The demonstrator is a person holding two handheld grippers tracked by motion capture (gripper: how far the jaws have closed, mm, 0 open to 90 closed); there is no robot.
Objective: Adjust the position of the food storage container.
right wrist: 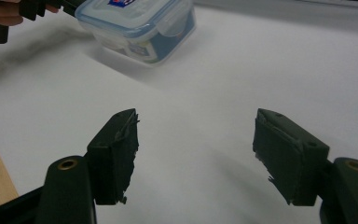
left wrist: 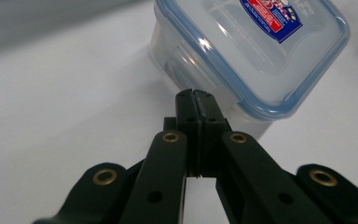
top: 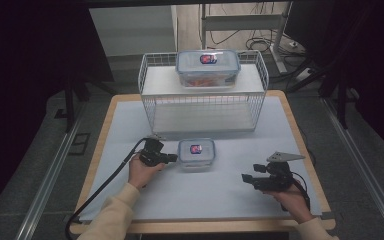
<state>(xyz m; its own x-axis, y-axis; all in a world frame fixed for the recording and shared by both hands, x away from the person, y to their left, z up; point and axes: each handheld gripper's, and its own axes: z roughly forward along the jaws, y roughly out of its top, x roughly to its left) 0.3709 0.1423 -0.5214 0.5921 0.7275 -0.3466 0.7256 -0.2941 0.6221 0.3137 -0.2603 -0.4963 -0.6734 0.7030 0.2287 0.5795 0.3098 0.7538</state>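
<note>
Small lidded container point(top: 196, 153): mid-desk point(top: 220, 190), in front of the wire rack point(top: 203, 100) carrying a larger container point(top: 208, 67). My left tongs point(left wrist: 196, 95): pressed together, tips at the small container's near side. My right tongs point(right wrist: 196, 158): spread wide, empty, well apart to its right.

Open mat point(top: 220, 187) between grippers; wire rack point(top: 203, 95) walling the far side.

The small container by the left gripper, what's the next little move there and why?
Probably open the left gripper: its fingers are pressed together, tips right at the small container's side, gripping nothing. The right gripper stands open, well off.
</note>
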